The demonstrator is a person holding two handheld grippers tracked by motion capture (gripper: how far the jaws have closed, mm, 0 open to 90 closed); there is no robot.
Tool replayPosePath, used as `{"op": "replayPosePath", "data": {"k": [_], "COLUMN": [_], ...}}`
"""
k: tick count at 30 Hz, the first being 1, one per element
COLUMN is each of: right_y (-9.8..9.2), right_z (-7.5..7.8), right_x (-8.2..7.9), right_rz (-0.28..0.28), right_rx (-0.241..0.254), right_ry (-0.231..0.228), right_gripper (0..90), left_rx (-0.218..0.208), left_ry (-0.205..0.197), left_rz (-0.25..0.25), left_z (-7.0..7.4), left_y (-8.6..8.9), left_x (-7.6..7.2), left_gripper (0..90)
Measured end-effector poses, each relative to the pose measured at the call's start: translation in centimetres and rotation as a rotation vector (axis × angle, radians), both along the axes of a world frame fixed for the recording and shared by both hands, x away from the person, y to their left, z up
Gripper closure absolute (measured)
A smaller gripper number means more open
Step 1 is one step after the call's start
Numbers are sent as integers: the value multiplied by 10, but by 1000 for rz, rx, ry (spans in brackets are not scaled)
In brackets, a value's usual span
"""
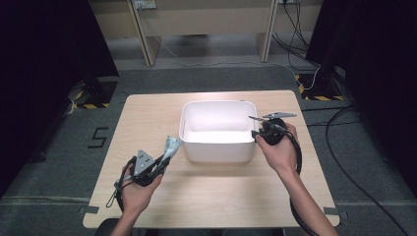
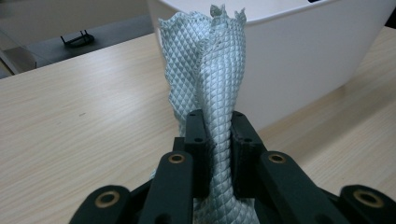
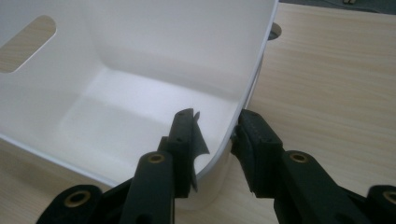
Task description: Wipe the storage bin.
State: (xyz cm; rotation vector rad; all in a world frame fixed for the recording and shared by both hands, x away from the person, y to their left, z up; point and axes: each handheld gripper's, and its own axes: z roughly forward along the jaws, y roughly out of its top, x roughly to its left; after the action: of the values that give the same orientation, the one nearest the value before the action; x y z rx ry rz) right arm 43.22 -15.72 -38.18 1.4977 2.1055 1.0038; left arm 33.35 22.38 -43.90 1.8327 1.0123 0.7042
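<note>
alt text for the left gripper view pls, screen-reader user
The left gripper is shut on a pale, diamond-textured cloth, which stands up twisted between its two black jaws. Just behind the cloth is the outer wall of a white plastic bin on a light wooden table.

— Surface? Light wooden table (image 1: pixel 211 196), pale grain, rectangular, standing on grey floor (image 1: pixel 206 78).

— On it? One white plastic bin (image 1: pixel 219 147), open-topped, rounded corners, set just right of centre, toward the far half. Oval handle cut-out in one wall.

— Anything inside? Bare white bottom, as far as visible.

— Near the edges? Dark clamp-like brackets at both near corners, too small to tell more. Black cables trailing across the floor on the right.
</note>
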Motion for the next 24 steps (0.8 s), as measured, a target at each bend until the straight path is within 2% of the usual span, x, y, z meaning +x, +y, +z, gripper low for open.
{"op": "replayPosePath", "data": {"k": [3, 7, 16, 20, 24], "right_y": [11, 13, 16, 16, 16], "right_z": [-2, -4, -3, -4, -4], "right_x": [2, 5, 5, 7, 7], "right_rz": [10, 12, 29, 48, 45], "right_rx": [-24, -26, -61, -60, -58], "right_ry": [-14, -18, -30, -37, -35], "right_gripper": [661, 667, 690, 694, 696], "left_rx": [25, 44, 89, 88, 81], "left_ry": [-8, -20, -5, 8, 13], "left_rz": [-11, -11, -54, -73, -62], "left_z": [0, 0, -4, -7, -8], "left_y": [-5, -8, -28, -35, -35], "left_x": [-1, -1, 9, 14, 16], "left_gripper": [797, 797, 795, 795, 795]}}
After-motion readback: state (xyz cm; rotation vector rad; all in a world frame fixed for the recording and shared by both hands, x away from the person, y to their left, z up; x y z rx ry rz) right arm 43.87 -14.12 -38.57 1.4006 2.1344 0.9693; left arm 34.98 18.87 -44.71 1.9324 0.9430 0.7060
